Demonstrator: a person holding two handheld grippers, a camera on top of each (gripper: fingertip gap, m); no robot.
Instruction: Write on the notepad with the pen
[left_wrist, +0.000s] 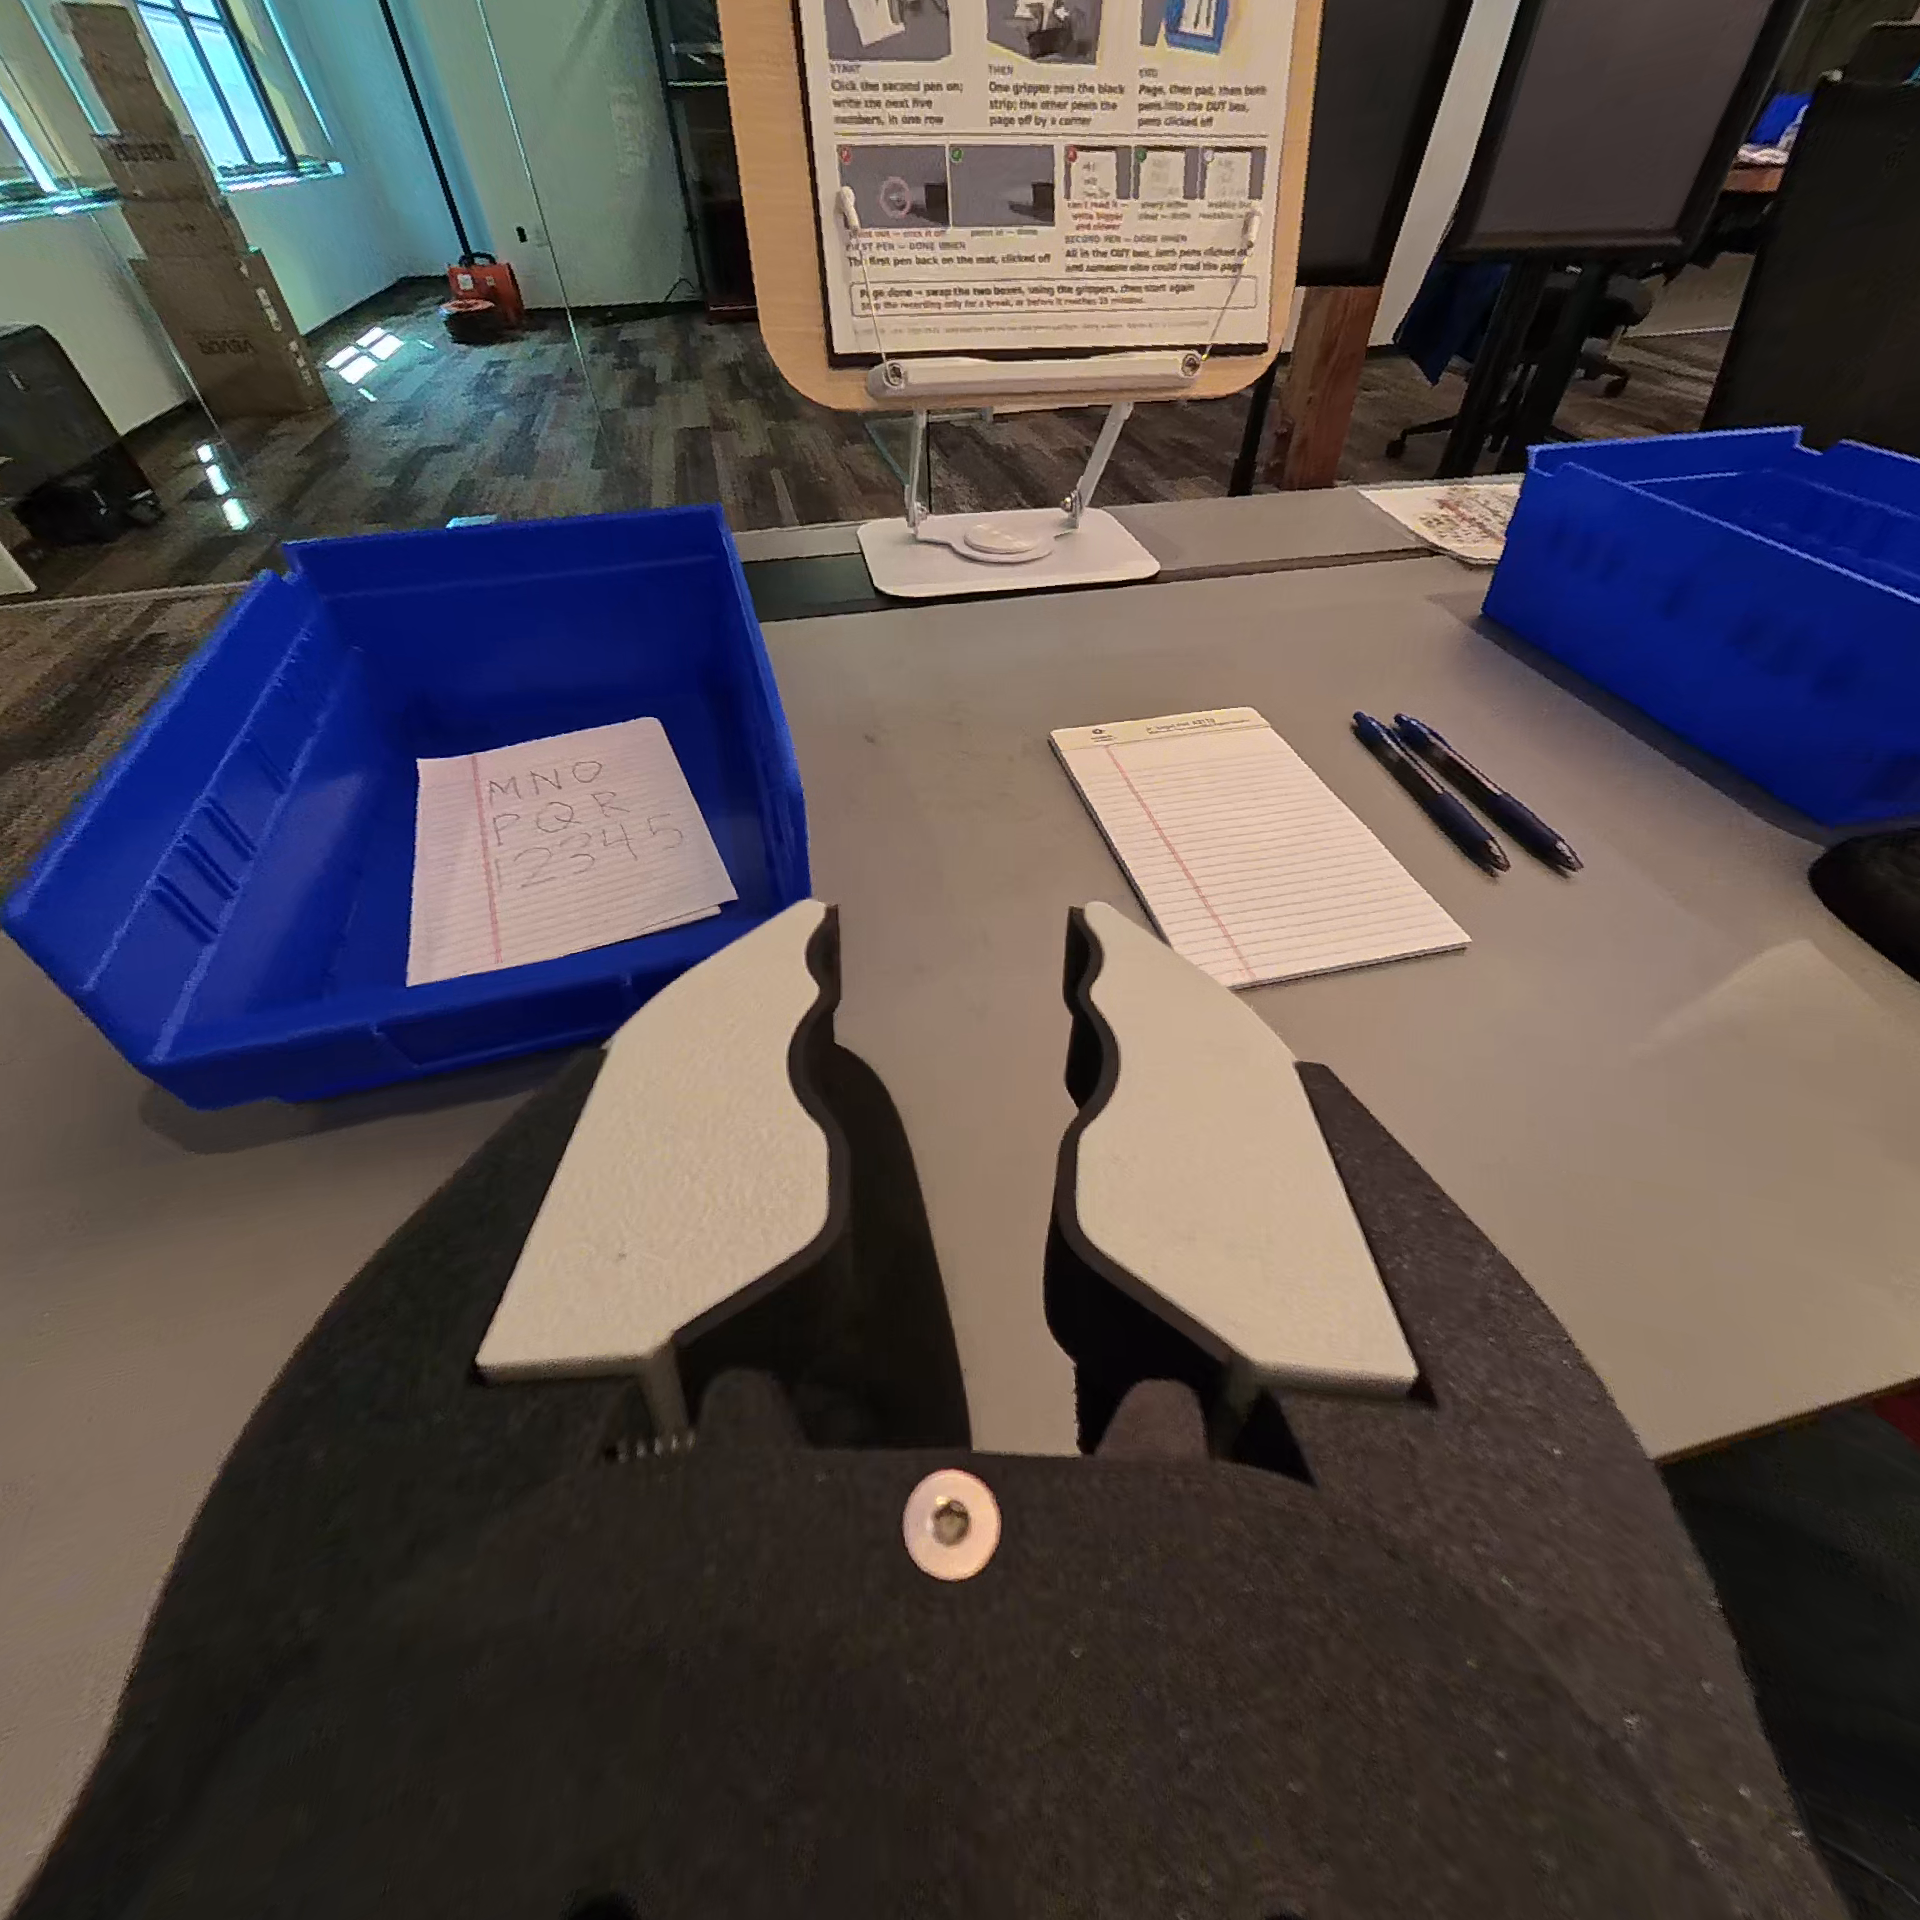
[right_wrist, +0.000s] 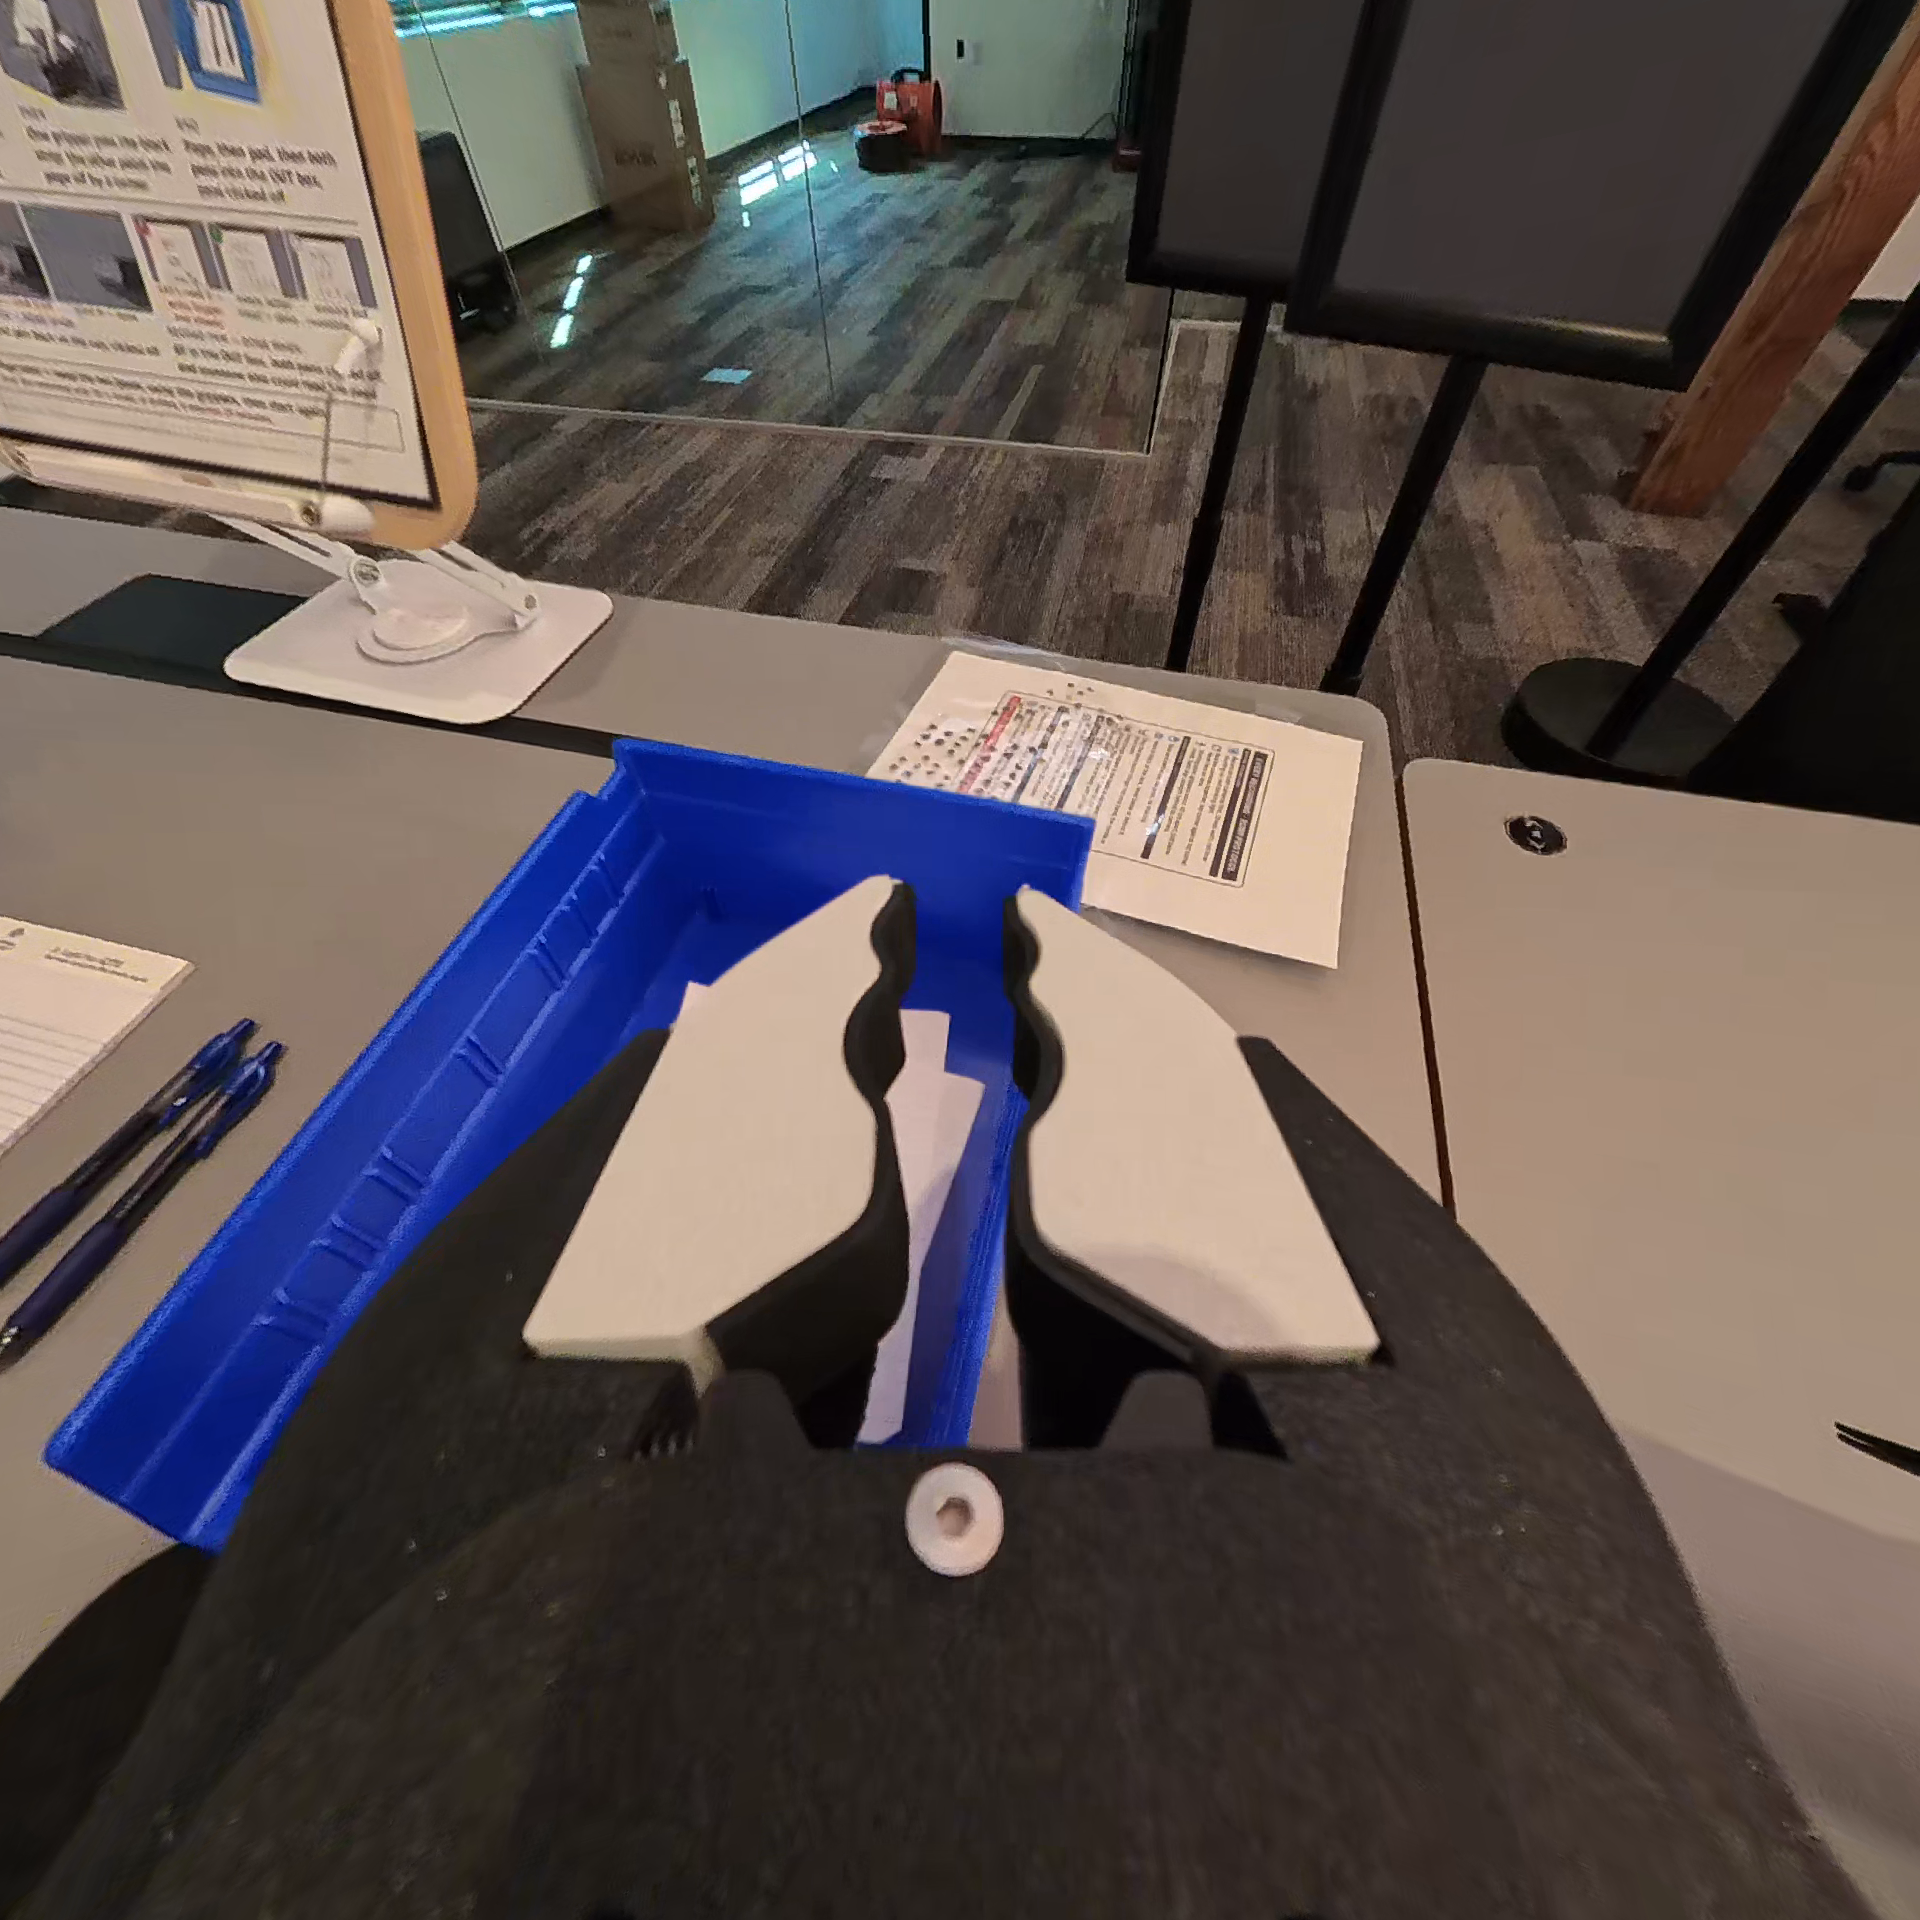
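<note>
A blue bin (left_wrist: 260, 831) holding a loose written sheet (left_wrist: 561, 842) sits at the bench's (left_wrist: 935, 748) left edge. A second blue bin (right_wrist: 416, 1122) sits toward its right edge. A board on a stand (left_wrist: 1023, 208) stands at the far edge, and a printed sheet (right_wrist: 1143, 800) lies at the far right corner.

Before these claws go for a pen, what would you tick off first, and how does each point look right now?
1. Left gripper open and empty: ok.
2. Right gripper open and empty: ok.
3. Two pens lying side by side on the table, nothing on top: ok.
4. Notepad flat, top page blank: ok.
5. Pen tips clicked out: cannot tell.
6. Right gripper lined up with the pens: not ok, it hangs over the right blue bin.
</note>
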